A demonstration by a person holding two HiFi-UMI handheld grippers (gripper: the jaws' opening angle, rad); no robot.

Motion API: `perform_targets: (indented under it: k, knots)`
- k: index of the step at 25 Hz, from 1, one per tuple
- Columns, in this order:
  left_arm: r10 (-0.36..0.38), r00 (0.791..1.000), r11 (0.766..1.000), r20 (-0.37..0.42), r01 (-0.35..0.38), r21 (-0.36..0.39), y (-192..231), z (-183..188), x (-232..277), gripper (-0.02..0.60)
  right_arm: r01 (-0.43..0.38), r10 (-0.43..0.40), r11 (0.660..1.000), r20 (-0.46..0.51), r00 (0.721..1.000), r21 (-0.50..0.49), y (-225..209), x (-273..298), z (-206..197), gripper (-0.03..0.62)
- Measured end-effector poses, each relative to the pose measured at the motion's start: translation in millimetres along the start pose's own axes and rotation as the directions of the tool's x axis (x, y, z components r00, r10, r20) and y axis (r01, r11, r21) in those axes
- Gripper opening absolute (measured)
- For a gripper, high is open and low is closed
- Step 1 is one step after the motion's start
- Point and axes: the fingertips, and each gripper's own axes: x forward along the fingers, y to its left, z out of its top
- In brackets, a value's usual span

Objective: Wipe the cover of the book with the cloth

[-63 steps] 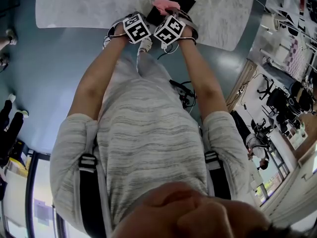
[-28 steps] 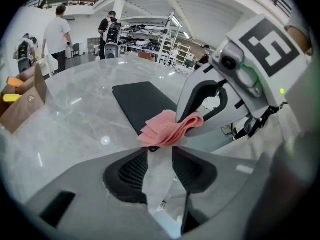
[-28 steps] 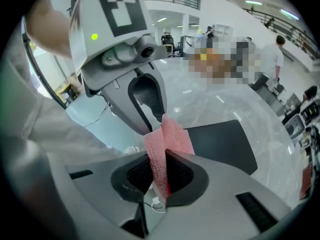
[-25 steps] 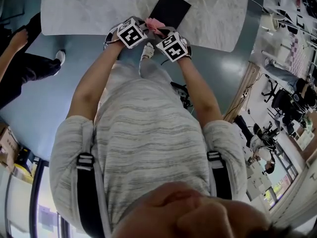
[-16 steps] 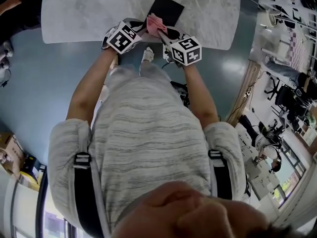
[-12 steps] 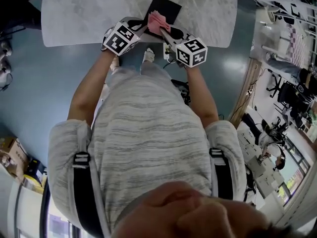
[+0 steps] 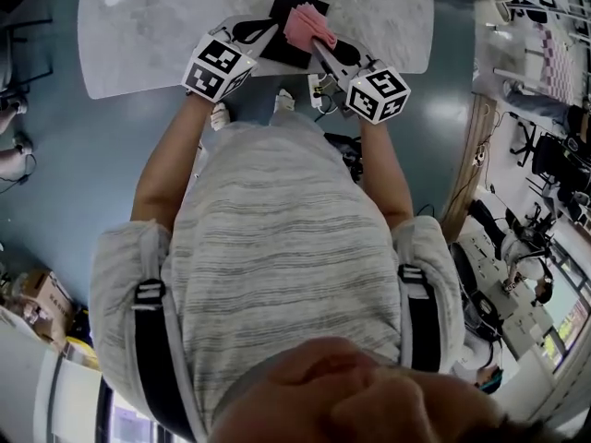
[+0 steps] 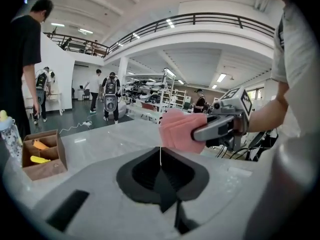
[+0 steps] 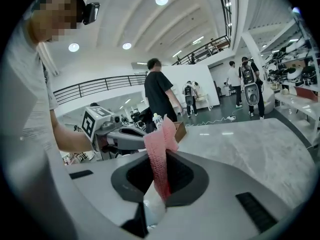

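Right gripper [image 7: 320, 46] is lifting the pinched cloth [image 7: 307, 24] off the book [image 7: 283, 53]. Left gripper [image 7: 270, 29] is rising too, jaws just closing shut on nothing, so wiping's probably done

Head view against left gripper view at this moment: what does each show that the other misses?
Only the head view shows the black book lying on the table and the wearer's torso. Only the left gripper view shows the left tool shut on nothing, its jaws having just been closing, plus a cardboard box, a bottle beside it and bystanders behind. Both show the right tool gripping the pink cloth, and the table.
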Motion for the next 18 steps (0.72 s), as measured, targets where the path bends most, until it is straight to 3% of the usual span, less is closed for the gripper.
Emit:
perform_targets:
  k: [7,18]
  knots:
    - [-0.014,1.000,1.000,0.027,0.013,0.008,-5,2,-12,0.021,0.039,-0.038,0.999,0.046,0.998,-0.019,6,-11,6,0.041]
    - [-0.073,0.997,0.997,0.024,0.073,0.023,-20,8,-4,0.021,0.084,-0.083,0.994,0.013,0.996,-0.073,4,-18,9,0.040]
